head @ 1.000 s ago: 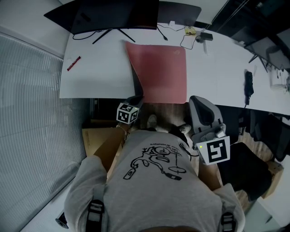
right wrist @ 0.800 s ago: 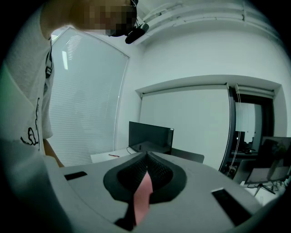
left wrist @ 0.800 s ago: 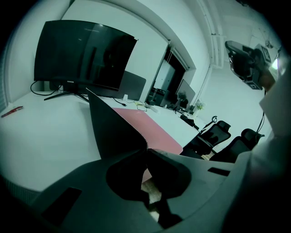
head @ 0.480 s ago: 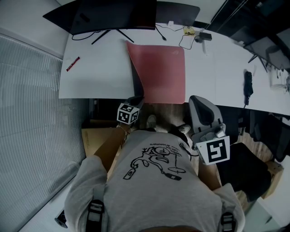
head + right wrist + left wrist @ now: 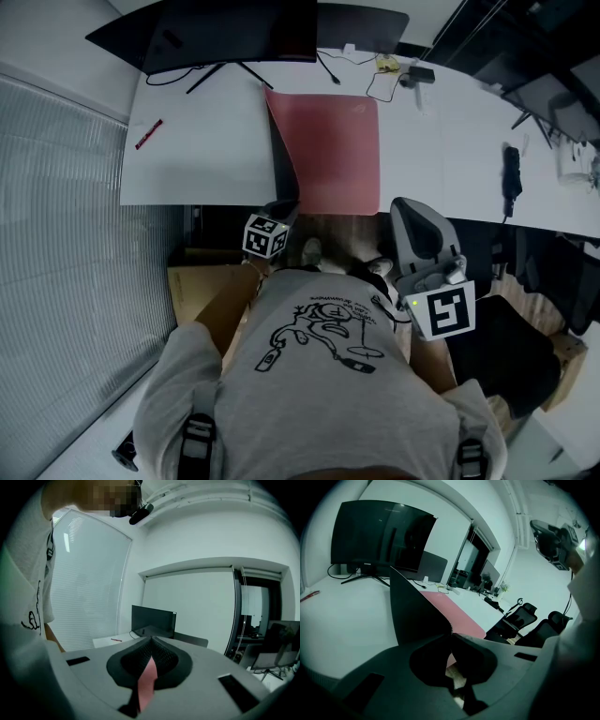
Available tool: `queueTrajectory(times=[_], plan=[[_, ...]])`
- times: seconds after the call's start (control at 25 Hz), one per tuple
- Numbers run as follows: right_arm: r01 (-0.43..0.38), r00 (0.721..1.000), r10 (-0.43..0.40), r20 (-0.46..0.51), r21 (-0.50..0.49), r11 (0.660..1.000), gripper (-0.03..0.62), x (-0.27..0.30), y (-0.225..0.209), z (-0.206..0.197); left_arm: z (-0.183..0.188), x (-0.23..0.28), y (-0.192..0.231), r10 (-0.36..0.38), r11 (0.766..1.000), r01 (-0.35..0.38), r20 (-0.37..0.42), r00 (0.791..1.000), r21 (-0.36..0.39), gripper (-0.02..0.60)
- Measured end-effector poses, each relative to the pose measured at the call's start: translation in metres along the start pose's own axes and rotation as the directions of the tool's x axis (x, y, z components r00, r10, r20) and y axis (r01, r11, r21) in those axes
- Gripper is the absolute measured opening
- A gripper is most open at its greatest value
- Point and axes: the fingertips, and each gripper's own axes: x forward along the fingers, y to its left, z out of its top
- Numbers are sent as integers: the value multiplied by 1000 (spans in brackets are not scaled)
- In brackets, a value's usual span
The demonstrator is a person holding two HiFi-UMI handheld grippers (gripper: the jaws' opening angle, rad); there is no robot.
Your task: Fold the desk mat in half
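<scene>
Close to the body, the left claw (image 5: 451,632) is pressed shut on the near left corner of the desk mat (image 5: 328,150), dark underside showing, and the right claw (image 5: 151,641) pinches its pink near right edge. The mat runs lengthwise away from both claws across the white counter (image 5: 197,155) toward the monitor (image 5: 225,33), so the near end likely has to travel forward.
</scene>
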Motion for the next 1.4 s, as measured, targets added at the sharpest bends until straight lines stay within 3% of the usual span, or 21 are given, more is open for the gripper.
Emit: queueTrajectory(times=[1.4], plan=[[-10, 1000, 10, -1, -3, 1000, 9, -33, -40, -3, 7, 26, -39, 16, 1000, -16, -5, 1000, -1, 31]])
